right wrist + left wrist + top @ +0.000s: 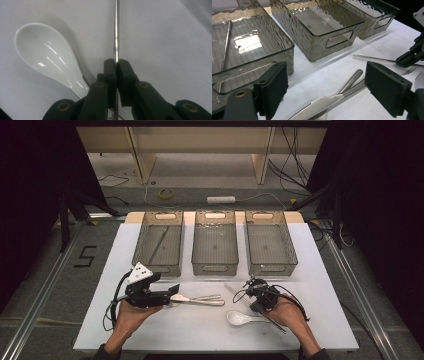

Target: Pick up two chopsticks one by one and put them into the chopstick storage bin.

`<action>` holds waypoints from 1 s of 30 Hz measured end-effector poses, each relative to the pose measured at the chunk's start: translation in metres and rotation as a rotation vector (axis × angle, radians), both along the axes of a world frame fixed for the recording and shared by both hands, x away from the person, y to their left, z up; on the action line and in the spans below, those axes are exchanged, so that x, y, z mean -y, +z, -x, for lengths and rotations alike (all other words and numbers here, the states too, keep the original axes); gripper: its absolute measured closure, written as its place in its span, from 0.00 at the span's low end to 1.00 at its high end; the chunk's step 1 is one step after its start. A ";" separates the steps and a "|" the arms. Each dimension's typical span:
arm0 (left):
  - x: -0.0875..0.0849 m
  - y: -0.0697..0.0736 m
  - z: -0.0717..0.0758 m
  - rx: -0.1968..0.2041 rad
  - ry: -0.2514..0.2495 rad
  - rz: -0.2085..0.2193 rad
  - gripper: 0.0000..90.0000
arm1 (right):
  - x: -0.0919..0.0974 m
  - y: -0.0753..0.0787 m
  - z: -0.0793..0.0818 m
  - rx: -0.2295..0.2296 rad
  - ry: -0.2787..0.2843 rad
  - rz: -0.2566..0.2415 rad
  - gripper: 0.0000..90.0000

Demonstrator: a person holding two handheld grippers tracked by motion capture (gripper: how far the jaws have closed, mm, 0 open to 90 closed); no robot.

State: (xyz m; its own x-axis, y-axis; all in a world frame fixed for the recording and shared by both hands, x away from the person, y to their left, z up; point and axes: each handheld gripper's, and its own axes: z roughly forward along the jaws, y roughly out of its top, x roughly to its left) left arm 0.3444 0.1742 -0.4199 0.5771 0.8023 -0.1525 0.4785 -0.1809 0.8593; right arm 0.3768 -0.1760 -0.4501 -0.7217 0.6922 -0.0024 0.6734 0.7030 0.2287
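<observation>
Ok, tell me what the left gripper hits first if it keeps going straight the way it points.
Probably the knife: it lies between the open jaws of the left gripper, with other cutlery handles just beyond. Farther on stands the middle bin; depth is hard to judge.

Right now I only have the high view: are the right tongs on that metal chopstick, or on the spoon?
Observer: On the chopstick. The right gripper view shows the right tongs shut, with the pads clamped on the metal chopstick.
Operator: Is the spoon caught too?
Observer: No. The white spoon lies beside the jaws, outside the pads.
Operator: Left side?
Observer: The left tongs are open. The left gripper view shows one pad on each side of the knife, neither pressing on it.
</observation>
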 end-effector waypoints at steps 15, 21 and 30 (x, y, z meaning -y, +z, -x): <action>0.014 -0.002 0.002 0.002 -0.105 -0.032 0.20 | -0.015 0.026 0.013 0.060 0.185 -0.030 0.96; 0.027 -0.002 0.004 0.008 -0.177 -0.056 0.20 | -0.026 0.033 0.022 0.076 0.287 -0.038 0.96; 0.053 -0.001 0.007 0.001 -0.292 -0.128 0.20 | -0.040 0.038 0.028 0.080 0.352 -0.049 0.96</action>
